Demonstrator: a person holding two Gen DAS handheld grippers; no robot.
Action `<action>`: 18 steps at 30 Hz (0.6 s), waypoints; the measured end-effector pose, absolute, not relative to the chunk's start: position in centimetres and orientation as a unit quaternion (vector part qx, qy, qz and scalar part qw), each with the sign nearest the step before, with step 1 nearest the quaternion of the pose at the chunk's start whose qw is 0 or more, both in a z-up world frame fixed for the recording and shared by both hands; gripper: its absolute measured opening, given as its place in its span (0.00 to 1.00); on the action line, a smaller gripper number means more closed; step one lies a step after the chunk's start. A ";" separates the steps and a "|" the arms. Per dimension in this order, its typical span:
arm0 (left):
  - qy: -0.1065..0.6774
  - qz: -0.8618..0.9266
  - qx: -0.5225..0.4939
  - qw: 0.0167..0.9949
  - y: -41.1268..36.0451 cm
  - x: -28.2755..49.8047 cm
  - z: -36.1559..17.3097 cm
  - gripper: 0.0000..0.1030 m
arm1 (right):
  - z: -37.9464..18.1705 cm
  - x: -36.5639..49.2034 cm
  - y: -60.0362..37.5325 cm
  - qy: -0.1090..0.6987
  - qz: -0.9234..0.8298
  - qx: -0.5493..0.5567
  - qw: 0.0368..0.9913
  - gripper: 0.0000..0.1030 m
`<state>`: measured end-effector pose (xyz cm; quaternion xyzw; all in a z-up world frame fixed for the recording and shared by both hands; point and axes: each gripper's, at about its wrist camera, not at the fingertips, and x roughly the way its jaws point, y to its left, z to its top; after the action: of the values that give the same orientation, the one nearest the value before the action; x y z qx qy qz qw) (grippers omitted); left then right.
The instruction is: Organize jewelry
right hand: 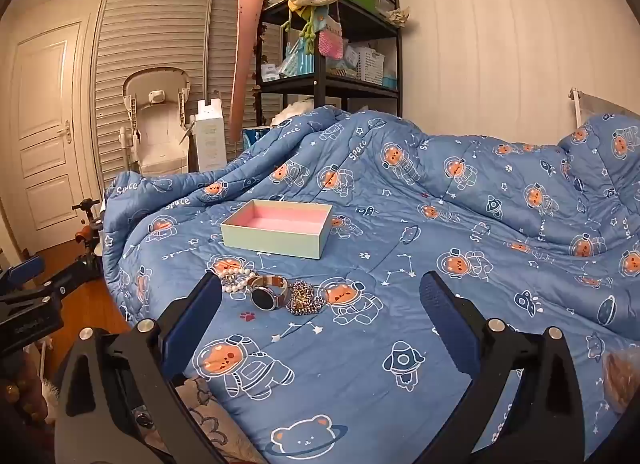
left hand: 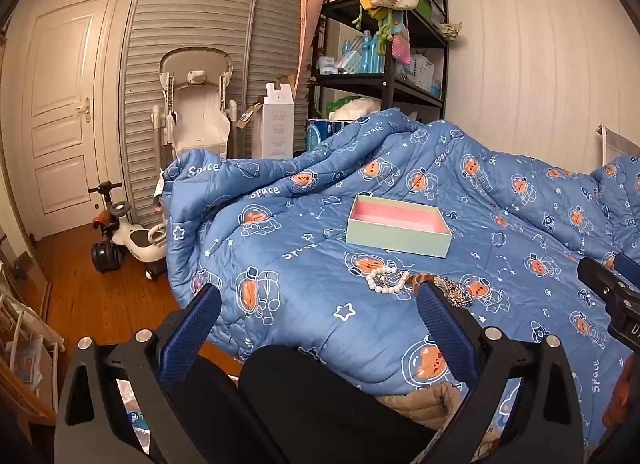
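Note:
An open pale green box with a pink inside lies on the blue quilt; it also shows in the left wrist view. In front of it lie a pearl bracelet, a watch with a dark round face and a heap of metal chain. In the left wrist view I see the pearls and the chain; the watch is mostly hidden behind a finger. My right gripper is open and empty, just short of the jewelry. My left gripper is open and empty, near the bed's edge.
The blue space-print quilt is bunched up at the back. Beyond the bed stand a black shelf rack, a white baby seat, a white carton and a ride-on toy on the wooden floor. The right gripper's body shows at the left view's edge.

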<state>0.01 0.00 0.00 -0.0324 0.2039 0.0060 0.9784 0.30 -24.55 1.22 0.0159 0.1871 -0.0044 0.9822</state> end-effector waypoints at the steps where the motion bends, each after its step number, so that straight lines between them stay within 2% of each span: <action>1: 0.203 0.006 -0.033 0.979 0.0 0.0 0.0 0.94 | 1.2 0.3 -24.6 0.186 -0.004 0.018 0.982 0.95; 18: 0.204 0.005 -0.035 0.978 0.0 0.0 0.0 0.94 | 1.2 0.3 -24.6 0.187 -0.005 0.019 0.982 0.95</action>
<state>-0.01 0.02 0.00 -0.0347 0.2044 0.0050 0.9783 0.25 -24.56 1.19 0.0194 0.1872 -0.0049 0.9821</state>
